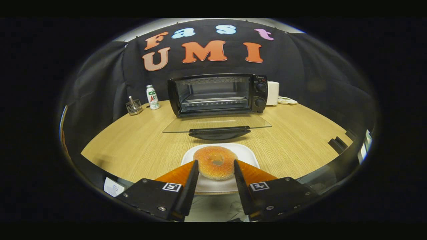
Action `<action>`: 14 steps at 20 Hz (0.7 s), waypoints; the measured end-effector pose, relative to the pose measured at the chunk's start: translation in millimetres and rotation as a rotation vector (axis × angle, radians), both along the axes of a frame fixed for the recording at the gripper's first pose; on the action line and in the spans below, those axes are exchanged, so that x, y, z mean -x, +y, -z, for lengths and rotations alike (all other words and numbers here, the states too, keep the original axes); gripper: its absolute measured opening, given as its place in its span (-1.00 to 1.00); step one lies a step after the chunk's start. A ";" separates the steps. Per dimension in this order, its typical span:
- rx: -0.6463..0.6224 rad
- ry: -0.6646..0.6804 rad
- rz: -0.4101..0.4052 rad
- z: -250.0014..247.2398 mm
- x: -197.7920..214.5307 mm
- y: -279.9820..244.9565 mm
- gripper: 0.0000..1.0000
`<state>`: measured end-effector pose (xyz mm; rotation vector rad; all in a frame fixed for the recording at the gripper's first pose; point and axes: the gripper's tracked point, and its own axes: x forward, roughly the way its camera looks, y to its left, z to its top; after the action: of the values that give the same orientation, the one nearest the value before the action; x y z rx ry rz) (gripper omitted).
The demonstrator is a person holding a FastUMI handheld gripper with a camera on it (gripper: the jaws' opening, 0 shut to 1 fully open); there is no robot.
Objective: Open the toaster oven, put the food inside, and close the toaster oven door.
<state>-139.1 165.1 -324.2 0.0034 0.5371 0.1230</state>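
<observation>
Between our two fingers sits the bagel (216, 162), a sugared ring lying flat on a white plate (248, 152) at the near edge of the wooden tabletop (133, 143). Our tongs (216, 168) are spread apart around it: the left fingertip (194, 168) comes just beside the bagel's left edge and the right fingertip (237, 168) just beside its right edge. Whether either tip actually presses on the crust we cannot tell from this angle, so we would not call it a grip; the jaws stand parted with the bagel in the gap, its far half reaching beyond the tips.

Beyond the plate we see the toaster oven (217, 94), standing at the back of the tabletop against the dark cloth wall. Its glass door (217, 123) is folded down flat toward us, the dark handle (219, 132) at its front edge lying between the oven and the plate, well apart from the bagel. The cavity is open, with a wire rack (213, 100) visible inside and two knobs (260, 95) on the right panel.

To the left of the oven stand a small white bottle (152, 97) with a green label and, nearer the edge, a wire holder (134, 107). To the oven's right we see a white boxy appliance (272, 93) just beside it.
</observation>
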 end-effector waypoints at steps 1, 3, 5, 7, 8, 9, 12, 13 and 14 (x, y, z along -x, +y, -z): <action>-0.008 -0.009 -0.005 -4.7 -4.2 3.0 0.19; -0.023 -0.032 -0.009 -15.0 -15.5 9.3 0.19; -0.031 -0.047 -0.012 -23.9 -28.1 15.5 0.19; -0.034 -0.062 -0.018 -33.4 -42.1 22.3 0.19; -0.035 -0.069 -0.022 -38.4 -50.8 26.3 0.19; -0.029 -0.076 -0.029 -42.6 -59.3 30.2 0.19; 0.018 -0.111 -0.037 -58.1 -94.6 33.8 0.19; 0.025 -0.125 -0.040 -63.3 -106.9 35.3 0.18; 0.025 -0.138 -0.036 -69.5 -119.7 36.2 0.19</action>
<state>-19.4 201.3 -254.8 -0.0394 0.4014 0.1505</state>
